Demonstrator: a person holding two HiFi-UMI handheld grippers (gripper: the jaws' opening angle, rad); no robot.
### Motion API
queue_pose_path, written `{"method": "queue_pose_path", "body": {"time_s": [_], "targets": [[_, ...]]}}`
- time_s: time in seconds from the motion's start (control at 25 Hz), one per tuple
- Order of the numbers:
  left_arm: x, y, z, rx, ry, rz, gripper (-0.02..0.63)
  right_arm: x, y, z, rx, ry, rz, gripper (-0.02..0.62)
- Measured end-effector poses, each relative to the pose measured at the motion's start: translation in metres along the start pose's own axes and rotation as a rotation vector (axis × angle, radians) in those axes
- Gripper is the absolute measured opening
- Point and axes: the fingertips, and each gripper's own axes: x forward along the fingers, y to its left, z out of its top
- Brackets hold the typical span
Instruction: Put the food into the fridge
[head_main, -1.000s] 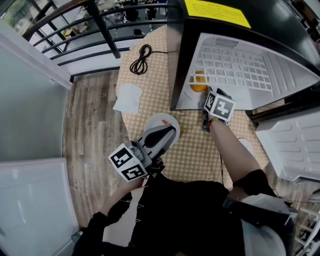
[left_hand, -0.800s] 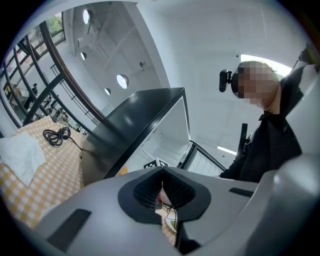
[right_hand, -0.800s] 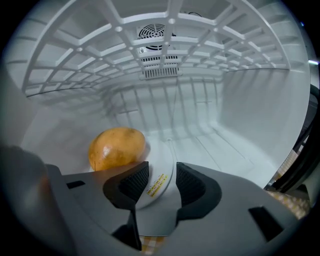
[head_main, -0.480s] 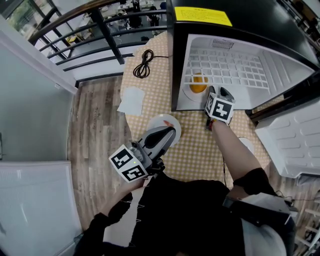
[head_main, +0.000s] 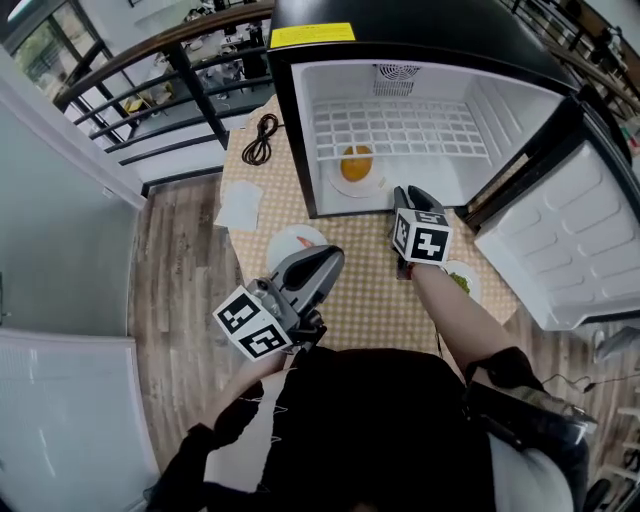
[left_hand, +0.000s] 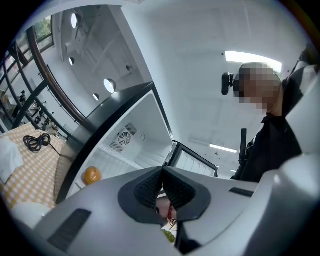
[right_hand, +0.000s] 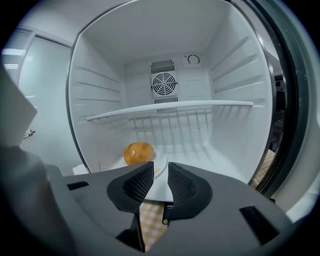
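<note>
A round orange food (head_main: 356, 160) sits on a white plate (head_main: 340, 182) on the floor of the open fridge (head_main: 400, 95), and it also shows in the right gripper view (right_hand: 138, 153). My right gripper (head_main: 405, 193) hovers in front of the fridge mouth, pointing at that plate. Its jaws (right_hand: 160, 168) have just been closing and stand a little apart with nothing between them. My left gripper (head_main: 335, 253) is over the checked table (head_main: 375, 295), beside a white plate with reddish food (head_main: 293, 241). Its pads (left_hand: 162, 172) touch, empty. A plate with green food (head_main: 463, 283) lies right of my right arm.
The fridge door (head_main: 570, 240) hangs open at the right. A wire shelf (right_hand: 170, 107) crosses the fridge at mid height. A black cable (head_main: 258, 138) and a white napkin (head_main: 240, 205) lie at the table's far left. A railing (head_main: 150, 90) runs behind.
The view has swung so that the whole fridge cavity shows. Both grippers have risen a little. The right gripper has drawn back from the plate with the orange food.
</note>
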Motion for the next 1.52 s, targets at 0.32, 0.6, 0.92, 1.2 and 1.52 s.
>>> {"method": "queue_pose_path", "body": {"time_s": [0.32, 0.6, 0.92, 1.2, 1.52], "targets": [[0.01, -0.052, -0.01, 0.047, -0.036, 0.035, 0.015, -0.071, -0.009, 0.016, 0.135, -0.085, 0.175, 0.03], [0.024, -0.093, -0.03, 0.071, -0.055, 0.045, 0.015, -0.149, -0.02, 0.03, 0.183, -0.178, 0.303, 0.02], [0.03, -0.115, -0.055, 0.055, -0.051, 0.08, 0.015, -0.196, -0.036, -0.011, 0.217, -0.129, 0.37, 0.017], [0.032, -0.133, -0.059, 0.073, -0.042, 0.079, 0.015, -0.216, -0.041, -0.021, 0.202, -0.133, 0.377, 0.017], [0.031, -0.142, -0.064, 0.073, -0.038, 0.078, 0.015, -0.227, -0.049, -0.021, 0.194, -0.148, 0.357, 0.017]]}}
